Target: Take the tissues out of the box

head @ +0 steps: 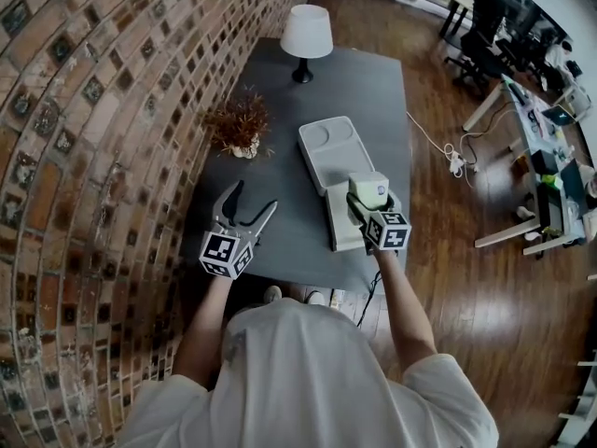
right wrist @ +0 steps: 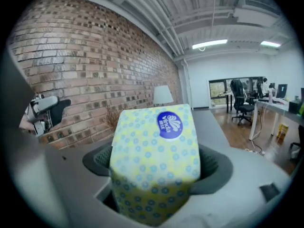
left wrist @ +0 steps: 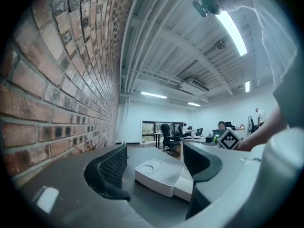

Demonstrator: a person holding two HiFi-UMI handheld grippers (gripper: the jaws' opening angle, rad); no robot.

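Note:
A yellow tissue pack (right wrist: 154, 160) with blue dots and a blue label fills the right gripper view, and the pads of my right gripper (right wrist: 156, 164) press on both of its sides. In the head view, the tissue pack (head: 369, 188) sits in my right gripper (head: 368, 200) just above the white box (head: 338, 230), whose lid (head: 328, 152) lies open toward the far side. My left gripper (head: 250, 203) hovers over the table to the left of the box, jaws open and empty. In the left gripper view, the box (left wrist: 159, 175) shows beyond my left gripper (left wrist: 156, 167).
The dark grey table (head: 289, 241) stands against a brick wall (head: 84, 157). A white lamp (head: 306, 35) is at its far end and a dried plant (head: 238, 124) by the wall. A cable with a power strip (head: 454, 160) lies on the wood floor to the right.

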